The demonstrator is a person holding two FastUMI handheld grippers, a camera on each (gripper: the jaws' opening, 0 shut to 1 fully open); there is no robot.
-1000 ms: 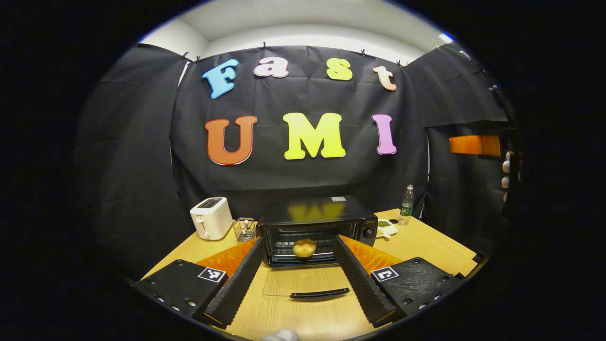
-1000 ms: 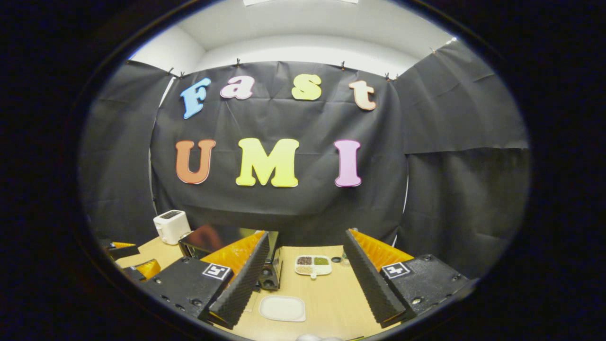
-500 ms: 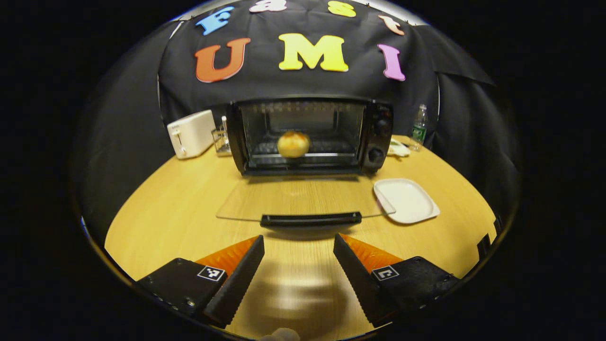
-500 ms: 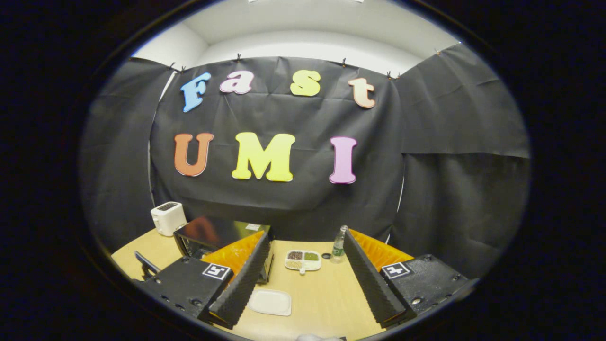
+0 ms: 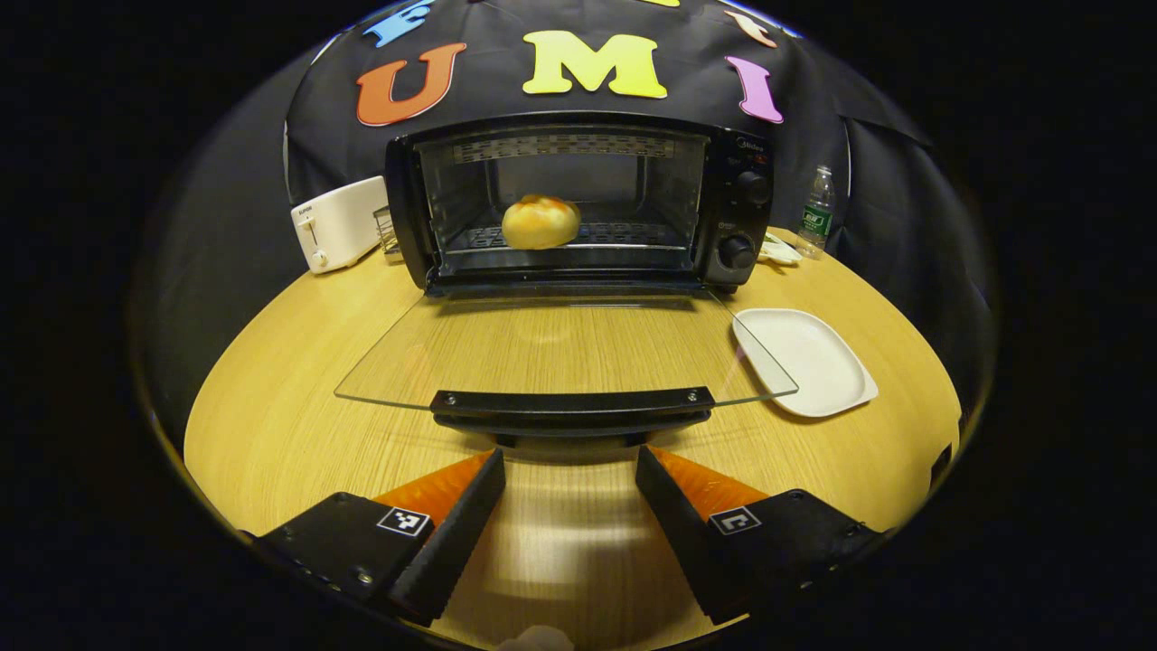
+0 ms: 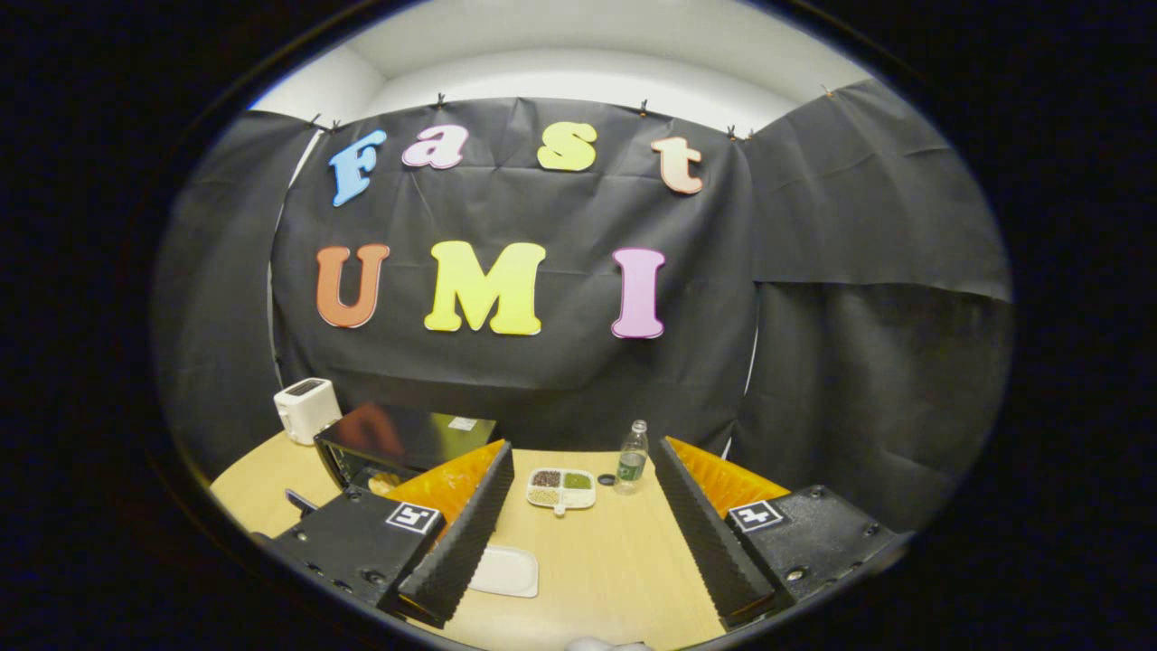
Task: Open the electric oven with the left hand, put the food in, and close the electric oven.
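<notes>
I see the bun [image 5: 540,221] sitting on the rack inside the electric oven [image 5: 578,201], roughly centre. The oven's glass door [image 5: 560,351] lies folded down flat over the surface [image 5: 271,398], its dark handle [image 5: 571,404] at the near edge. My left tool [image 5: 569,470] sits just short of that handle, fingers spread apart and holding nothing, tips close to it but not touching. A white plate [image 5: 804,362] rests right of the door, partly under its corner. A white toaster [image 5: 336,222] stands left of the oven, a bottle [image 5: 817,213] far right. My right tool [image 6: 578,461] hangs higher, released and empty, above the surface right of the oven, with a divided dish [image 6: 560,485] beyond its tips.
</notes>
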